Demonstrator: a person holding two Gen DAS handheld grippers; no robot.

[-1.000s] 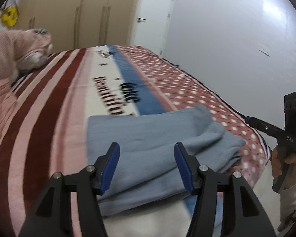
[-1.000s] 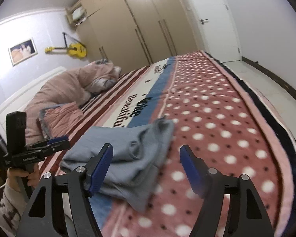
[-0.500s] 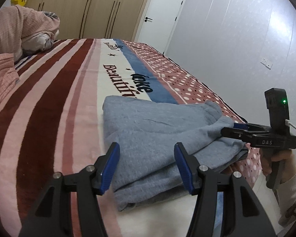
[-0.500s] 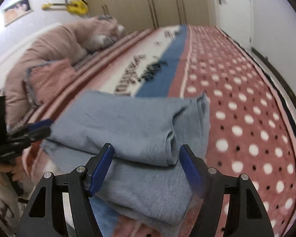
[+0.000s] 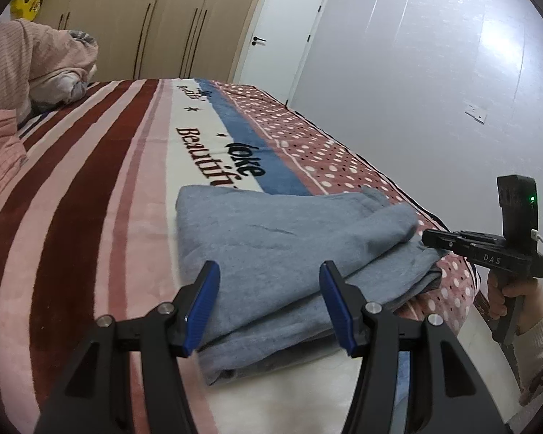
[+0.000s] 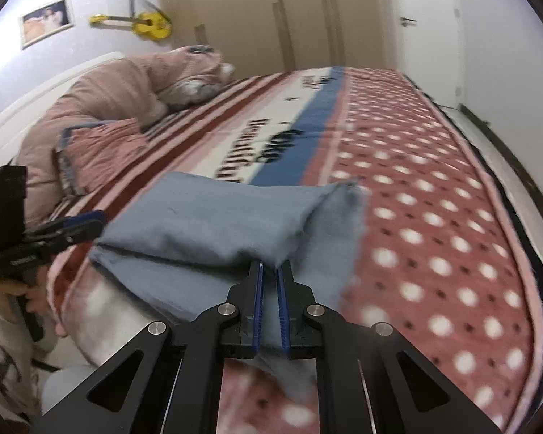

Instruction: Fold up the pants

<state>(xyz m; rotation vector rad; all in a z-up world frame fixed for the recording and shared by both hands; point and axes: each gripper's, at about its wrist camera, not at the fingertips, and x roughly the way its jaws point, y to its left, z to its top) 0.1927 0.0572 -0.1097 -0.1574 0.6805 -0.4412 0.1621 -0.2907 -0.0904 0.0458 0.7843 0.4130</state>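
Observation:
Grey-blue pants lie folded in layers near the front edge of the bed; they also show in the right wrist view. My left gripper is open, its blue pads just above the near edge of the pants, holding nothing. My right gripper is shut on the pants' near right edge; it shows from the side in the left wrist view at the cloth's right end. The left gripper also shows in the right wrist view, open at the pants' left end.
The bed carries a striped and dotted blanket. Pink bedding and pillows are piled at the headboard side. Wardrobes and a white door stand beyond the bed. A wall runs along its right side.
My right gripper moved in to the right edge of the pants and closed on the cloth. My left gripper stayed open and came lower and closer to the pants.

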